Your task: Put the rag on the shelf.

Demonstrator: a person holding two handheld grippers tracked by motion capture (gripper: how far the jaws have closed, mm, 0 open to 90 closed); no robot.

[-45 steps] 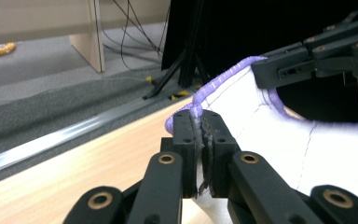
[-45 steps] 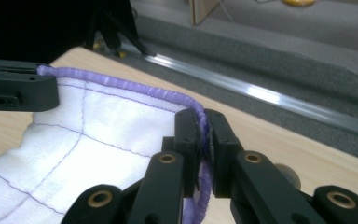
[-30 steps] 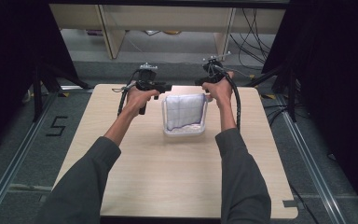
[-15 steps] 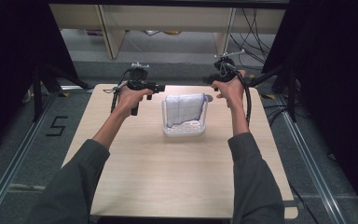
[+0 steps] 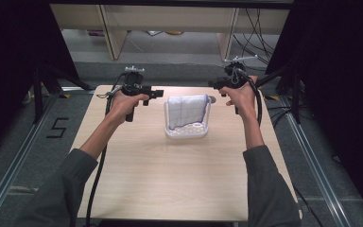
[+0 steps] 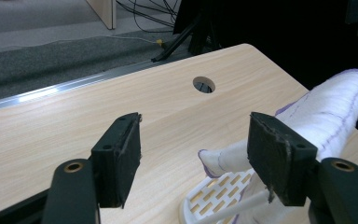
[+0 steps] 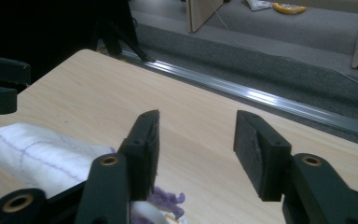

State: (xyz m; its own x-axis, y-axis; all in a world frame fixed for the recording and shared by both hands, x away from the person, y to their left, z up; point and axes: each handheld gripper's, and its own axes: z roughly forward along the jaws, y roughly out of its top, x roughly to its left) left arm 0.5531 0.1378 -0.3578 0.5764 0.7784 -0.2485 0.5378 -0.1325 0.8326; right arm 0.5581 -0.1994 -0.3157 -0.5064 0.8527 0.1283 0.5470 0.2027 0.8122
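Cloth [image 5: 187, 109], white with thin purple grid lines, lies draped in and over a small white slotted basket [image 5: 186, 132] that sits near the far middle of the desk [image 5: 179, 179]. All places below are taken from the basket.

Left tongs [image 5: 157, 93]: just off the basket's left far corner, pointing across toward it, well clear of the cloth. Jaws stand apart and have just been opening; the left gripper view shows nothing between the pads [image 6: 121, 154], with the cloth's edge and the basket's slotted wall beyond the right-hand jaw.

Right tongs [image 5: 213, 84]: off the basket's right far corner, pointing back toward it. Jaws likewise apart, just been opening, nothing between them in the right gripper view; cloth [image 7: 42, 154] lies low and to the left of its jaws.

Key relation: the cloth sits between the two tongs, its long axis running from the far rim of the basket toward the person, so both tongs flank its far end. Distances look about equal; neither hand is clearly nearer.

Judgement: cloth appears released and placed; any re-grip would come inward from either side.

Surroundings: round cable hole [image 6: 203, 84] in the desk beyond the basket; trailing cable [image 5: 97, 179] along the left forearm. Nothing stands between tongs and cloth.
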